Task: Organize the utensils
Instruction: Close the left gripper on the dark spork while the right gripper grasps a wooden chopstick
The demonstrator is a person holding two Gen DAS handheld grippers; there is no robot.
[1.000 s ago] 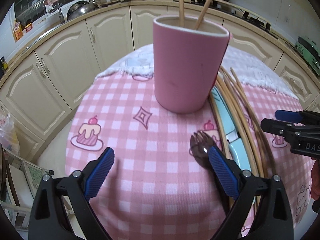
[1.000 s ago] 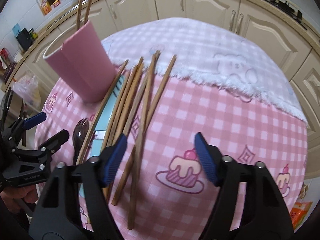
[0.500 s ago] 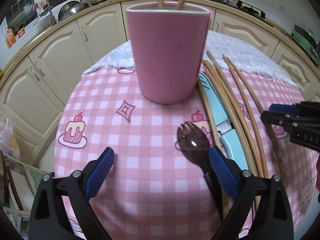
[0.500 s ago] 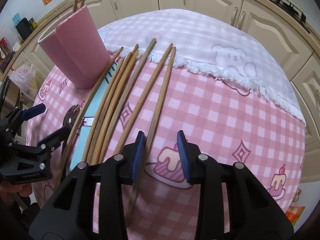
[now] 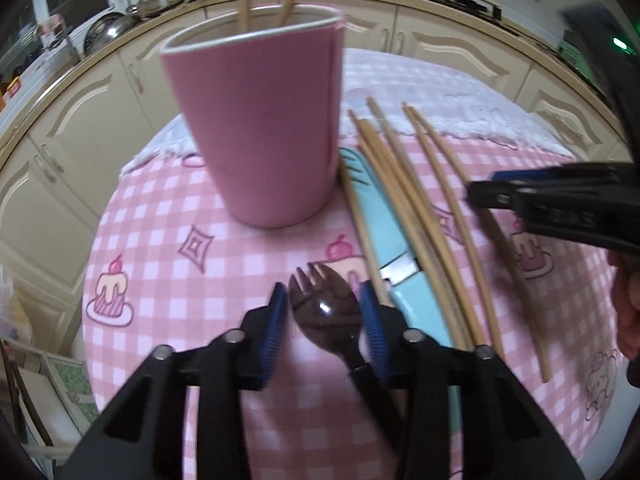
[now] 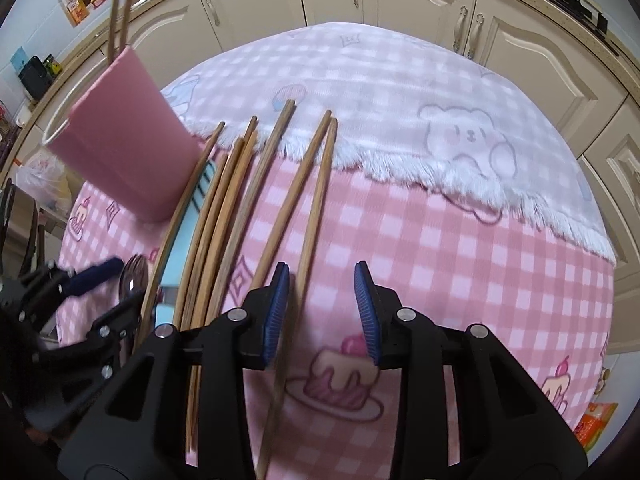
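Left hand-held gripper [image 5: 323,312]: angled steeply down over the table [image 5: 168,280]; jaws have just been closing from wide, now bracketing the dark spork [image 5: 326,314] at 6 o'clock of the pink cup [image 5: 256,120], contact unclear. Right hand-held gripper [image 6: 322,312]: tilted down, partly closed; one chopstick [image 6: 308,248] between its pads, not clamped.

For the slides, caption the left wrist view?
Left gripper straddles a dark spork beside the pink cup.

My left gripper [image 5: 323,312], jaws just closing, brackets dark plastic spork [image 5: 325,309], not clearly pinched, in front of tall pink cup [image 5: 260,120].
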